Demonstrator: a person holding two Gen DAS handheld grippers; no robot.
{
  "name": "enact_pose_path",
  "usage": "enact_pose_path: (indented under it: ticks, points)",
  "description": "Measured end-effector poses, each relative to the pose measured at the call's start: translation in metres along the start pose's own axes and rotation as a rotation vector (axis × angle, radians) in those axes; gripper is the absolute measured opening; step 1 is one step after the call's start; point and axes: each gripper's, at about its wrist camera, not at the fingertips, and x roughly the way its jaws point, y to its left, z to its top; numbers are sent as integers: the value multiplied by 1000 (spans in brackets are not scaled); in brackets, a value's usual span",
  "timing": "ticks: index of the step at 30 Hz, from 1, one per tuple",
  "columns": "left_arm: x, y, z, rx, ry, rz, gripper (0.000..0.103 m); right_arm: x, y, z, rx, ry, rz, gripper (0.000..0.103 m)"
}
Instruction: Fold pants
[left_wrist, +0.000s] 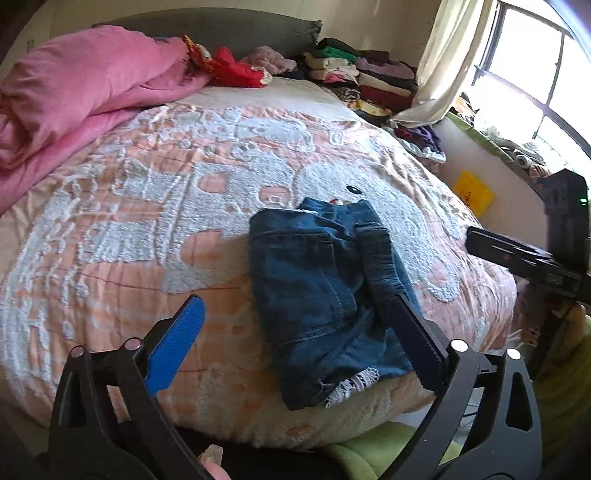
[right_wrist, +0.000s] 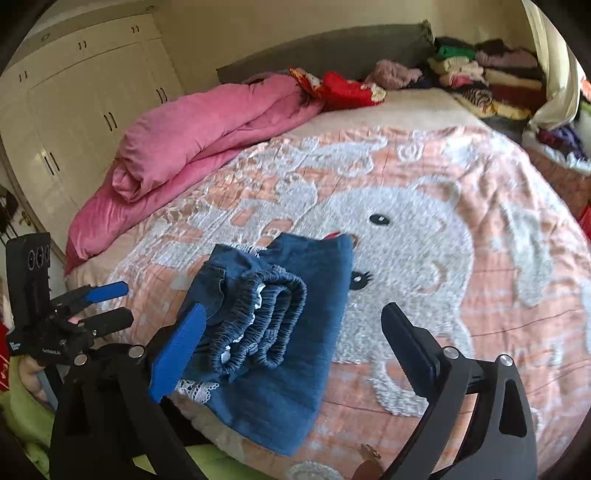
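Folded blue denim pants (right_wrist: 280, 325) lay on my peach blanket (right_wrist: 461, 295); left gripper (left_wrist: 291, 306) and right gripper (right_wrist: 291, 321) both spread, grasping nothing

The bed (right_wrist: 461, 155) carries folded denim pants (right_wrist: 295, 314) and a pink duvet (right_wrist: 192, 136).

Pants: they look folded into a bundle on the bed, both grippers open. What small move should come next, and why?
Probably draw both grippers back. The pants lie in a compact stack on the blanket, waistband doubled over on top. The left gripper and right gripper are open and hold nothing. Perhaps first press the raised waistband flat.
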Motion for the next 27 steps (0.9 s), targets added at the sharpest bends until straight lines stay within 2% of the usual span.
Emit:
enact_pose_path:
  ticks: [8,11,14,18,22,27]
  points:
    - [0,2,2,-1,-1,18,93,-20,2,0,-24,-52,-48,98]
    - [3,3,4,-2,2,30,93,-27,10,-5,-68,-59,-41,98]
    - [14,9,11,3,17,58,93,-31,24,-14,-126,-50,-18,98]
    - [33,14,19,-1,59,63,93,-21,43,-35,-217,20,7,98]
    - [52,17,19,-14,85,65,93,5,25,-44,-119,85,-8,98]
    - [71,18,12,-28,112,62,93,33,0,-38,-13,98,-29,98]
